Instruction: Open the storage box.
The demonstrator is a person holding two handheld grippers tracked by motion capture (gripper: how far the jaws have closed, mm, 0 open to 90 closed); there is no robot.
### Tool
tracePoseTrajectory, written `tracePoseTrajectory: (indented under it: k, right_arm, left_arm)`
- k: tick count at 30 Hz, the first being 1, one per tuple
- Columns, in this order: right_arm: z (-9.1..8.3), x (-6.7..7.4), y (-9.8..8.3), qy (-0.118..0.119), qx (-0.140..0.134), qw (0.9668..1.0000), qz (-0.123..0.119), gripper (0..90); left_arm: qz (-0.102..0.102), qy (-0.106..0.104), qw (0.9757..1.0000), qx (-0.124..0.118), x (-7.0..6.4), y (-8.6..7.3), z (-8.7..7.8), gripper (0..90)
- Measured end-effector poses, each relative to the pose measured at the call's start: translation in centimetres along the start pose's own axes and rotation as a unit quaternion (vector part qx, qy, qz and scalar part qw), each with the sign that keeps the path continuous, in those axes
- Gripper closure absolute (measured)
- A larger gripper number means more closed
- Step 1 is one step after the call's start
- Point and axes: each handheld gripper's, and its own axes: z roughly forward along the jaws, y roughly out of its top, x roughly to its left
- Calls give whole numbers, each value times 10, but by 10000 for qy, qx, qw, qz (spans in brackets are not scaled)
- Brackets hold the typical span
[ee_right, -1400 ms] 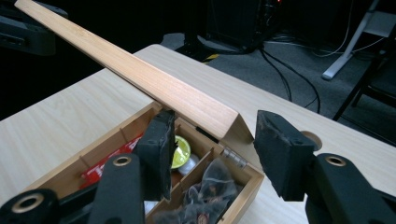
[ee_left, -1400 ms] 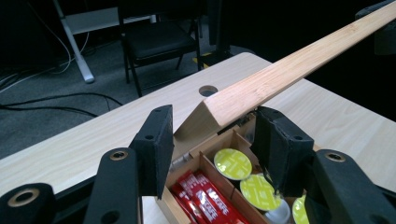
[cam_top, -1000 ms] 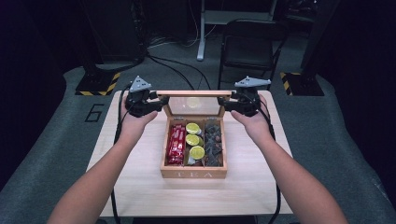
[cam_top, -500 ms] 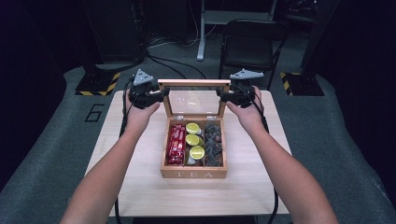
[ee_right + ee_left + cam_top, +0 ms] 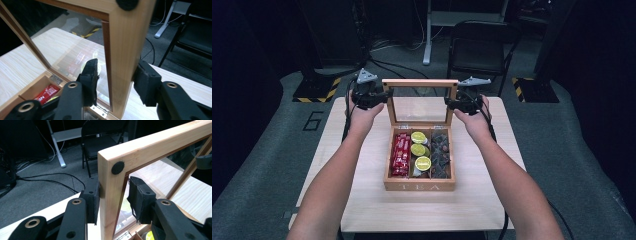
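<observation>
While just closing in, clamped on upright lid (image 5: 419,83) between them: left tongs (image 5: 387,95) gripping one side rail, right tongs (image 5: 451,102) the other; tea box (image 5: 419,186) below both.

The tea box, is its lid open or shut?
Open. The lid stands upright on its hinges above the tea box; the packets inside lie uncovered.

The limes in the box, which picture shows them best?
The high view: three limes lie in a row in the middle compartment of the box. The left gripper view catches a yellow-green sliver at the bottom edge; the right gripper view gives a faint reflection in the lid glass.
</observation>
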Motion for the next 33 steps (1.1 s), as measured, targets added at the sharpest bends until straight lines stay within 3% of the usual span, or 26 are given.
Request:
tracePoseTrajectory:
  k: [5,7,10,13,16,18,22,26,33]
  right_arm:
    - [0,-4,0,31,-17,10000,-29,605]
    - [1,-6,0,31,-31,10000,-34,617]
    - [2,-5,0,-139,-6,9999,-92,649]
    - [2,-5,0,-161,-26,9998,-72,649]
    - [3,-5,-1,-161,-32,9999,-34,648]
    - [4,-6,0,-180,-55,9998,-33,644]
    - [7,-6,-1,-189,-76,9998,19,629]
    - [11,-7,-6,-145,-156,9998,53,600]
    - [22,-8,-21,-122,8,9997,194,581]
  left_arm:
    - [-81,71,9999,31,0,-1,4,610]
    - [-63,104,9999,31,-1,-5,7,569]
    - [-126,104,9999,-22,1,-11,11,563]
    - [-77,98,9998,182,1,-15,16,572]
    - [-78,143,9998,103,2,-18,18,578]
    - [-146,189,9997,88,4,-18,19,634]
    - [-62,264,9995,133,3,-17,20,648]
    - [-191,255,9994,102,4,-17,22,653]
    - [-226,311,9992,94,3,-17,22,653]
